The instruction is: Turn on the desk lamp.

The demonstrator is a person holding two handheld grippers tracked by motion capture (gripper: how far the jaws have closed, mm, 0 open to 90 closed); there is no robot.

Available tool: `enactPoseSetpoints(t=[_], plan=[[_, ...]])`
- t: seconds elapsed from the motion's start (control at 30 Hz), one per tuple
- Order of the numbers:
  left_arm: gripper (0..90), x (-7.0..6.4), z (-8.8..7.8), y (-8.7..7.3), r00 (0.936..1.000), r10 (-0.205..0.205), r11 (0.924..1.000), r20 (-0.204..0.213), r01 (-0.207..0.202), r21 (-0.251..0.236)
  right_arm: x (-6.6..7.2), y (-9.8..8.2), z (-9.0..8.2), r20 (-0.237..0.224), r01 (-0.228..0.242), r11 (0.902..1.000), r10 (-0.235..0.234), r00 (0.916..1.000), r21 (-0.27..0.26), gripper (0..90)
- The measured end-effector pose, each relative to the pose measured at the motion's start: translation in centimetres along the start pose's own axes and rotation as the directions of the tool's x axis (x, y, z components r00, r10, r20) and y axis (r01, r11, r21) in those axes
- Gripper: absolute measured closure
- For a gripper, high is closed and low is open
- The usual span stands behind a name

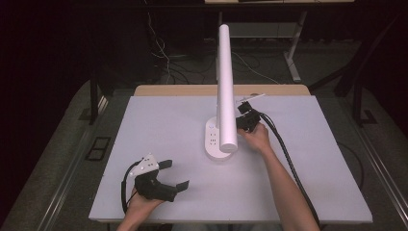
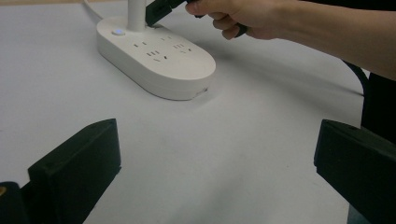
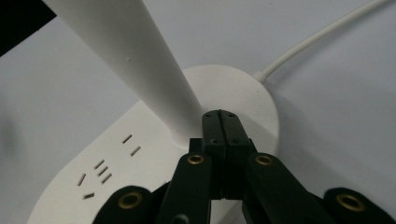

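The white surface (image 1: 159, 125) carries 1 desk lamp (image 1: 225, 86) just right of its centre, its oval base (image 2: 156, 58) holding sockets and a lit button, its cord running toward the far edge. The right tongs (image 3: 222, 140) are clenched on nothing, tips at the foot of the lamp's stem, probably to press or nudge something there. The left tongs (image 1: 174, 174) rest released near the near-left corner, likely waiting.

White desk lamp (image 1: 225, 91) upright mid-table, oval base (image 2: 154, 56) with socket slots and a small lit button (image 2: 117, 32), tall round post, white cord (image 3: 322, 35) trailing from the base's far end
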State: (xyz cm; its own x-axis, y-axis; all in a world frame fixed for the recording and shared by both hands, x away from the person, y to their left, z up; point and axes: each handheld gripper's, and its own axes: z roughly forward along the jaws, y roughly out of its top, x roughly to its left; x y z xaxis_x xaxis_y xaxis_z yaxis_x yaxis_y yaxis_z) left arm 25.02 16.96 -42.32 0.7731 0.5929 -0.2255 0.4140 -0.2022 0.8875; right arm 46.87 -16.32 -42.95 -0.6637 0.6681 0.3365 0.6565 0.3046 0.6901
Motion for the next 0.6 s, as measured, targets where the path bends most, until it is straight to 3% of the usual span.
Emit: enactPoseSetpoints(t=[0.6], plan=[[0.0,0.1,0.1,0.0,1.0000,-0.006,1.0000,0.000,0.006,0.004,-0.1,0.4,-1.4,0.020,0.019,0.9998,-0.019,0.9996,0.002,89.8]])
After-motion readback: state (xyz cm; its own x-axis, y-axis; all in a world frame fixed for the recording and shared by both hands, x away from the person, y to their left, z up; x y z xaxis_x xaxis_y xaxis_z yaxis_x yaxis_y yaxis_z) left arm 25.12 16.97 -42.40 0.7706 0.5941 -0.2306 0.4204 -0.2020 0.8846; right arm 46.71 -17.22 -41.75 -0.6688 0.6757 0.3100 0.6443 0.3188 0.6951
